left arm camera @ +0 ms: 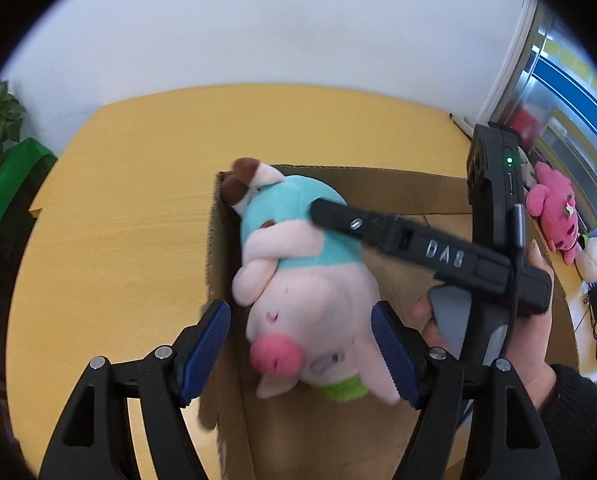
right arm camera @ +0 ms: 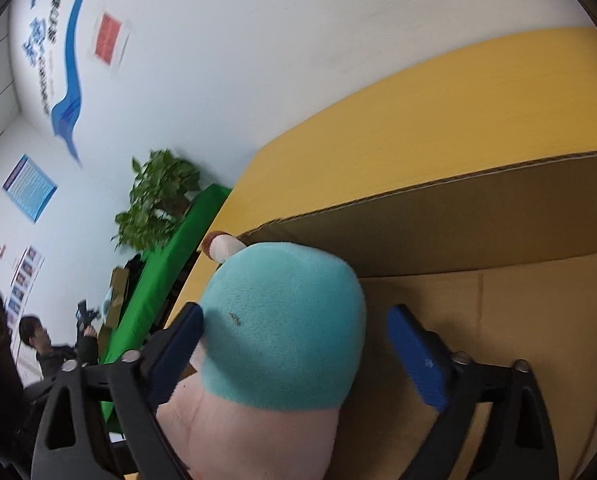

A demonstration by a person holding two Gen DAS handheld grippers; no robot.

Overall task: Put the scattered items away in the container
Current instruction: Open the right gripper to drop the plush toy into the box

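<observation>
A pink pig plush (left arm camera: pixel 318 304) in a teal shirt hangs head-down over the open cardboard box (left arm camera: pixel 378 184) at its left corner. My left gripper (left arm camera: pixel 302 344) is open, its blue pads either side of the pig's head without pressing it. My right gripper (right arm camera: pixel 294 344) is open around the teal body (right arm camera: pixel 286 320); the left pad touches it, the right pad stands apart. In the left wrist view one right finger (left arm camera: pixel 338 216) rests against the teal back. The box wall (right arm camera: pixel 458 232) and floor show behind the plush.
The box sits on a yellow wooden table (left arm camera: pixel 138 200). A magenta plush (left arm camera: pixel 554 212) and a white plush (left arm camera: pixel 594 260) lie on the table right of the box. A potted plant (right arm camera: pixel 158 196) and a green-covered bench (right arm camera: pixel 154 280) stand left of the table.
</observation>
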